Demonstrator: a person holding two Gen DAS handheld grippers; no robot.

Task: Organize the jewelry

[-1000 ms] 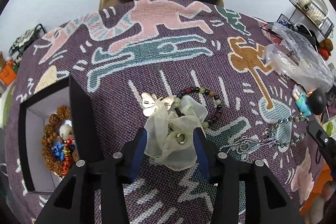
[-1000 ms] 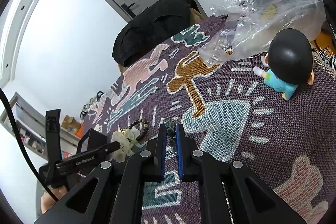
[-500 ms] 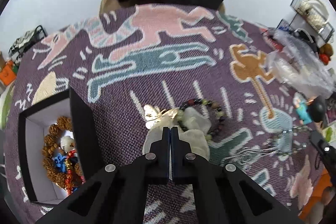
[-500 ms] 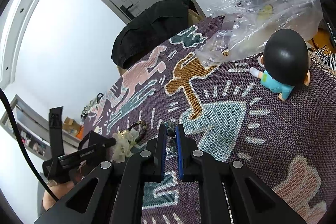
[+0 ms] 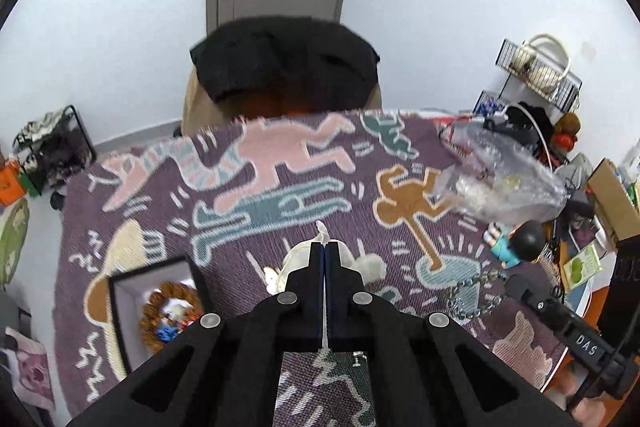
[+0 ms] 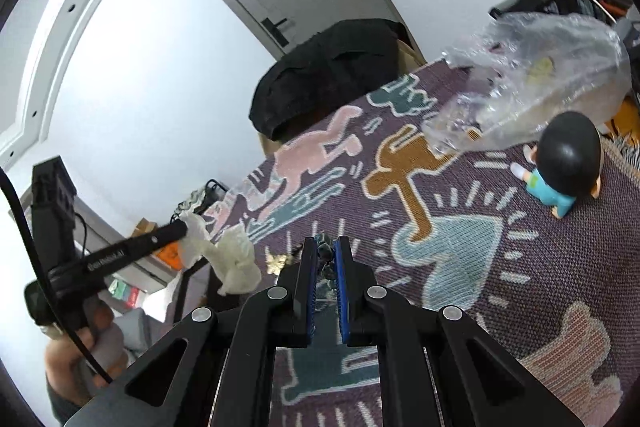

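1. Purple patterned cloth (image 5: 280,219) covers the desk, with a white wall and grey door behind
2. Left tool (image 5: 324,253) is pressed together on a cream fabric flower piece (image 6: 236,259), which hangs in the air clear of the cloth
3. Right tool (image 6: 326,255) pinches a dark beaded bracelet (image 6: 325,243) between its blue pads
4. Black jewelry box (image 5: 160,303) lies open at the lower left in the left wrist view, with a brown bead string inside
5. Gold butterfly charm (image 6: 277,261) lies on the cloth near the right tool; a small figurine (image 6: 560,167) and a clear plastic bag (image 6: 532,83) sit further right

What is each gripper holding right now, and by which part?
Left gripper: white fabric scrunchie, pinched at its upper edge, hanging. Right gripper: dark beaded bracelet, between the fingers.
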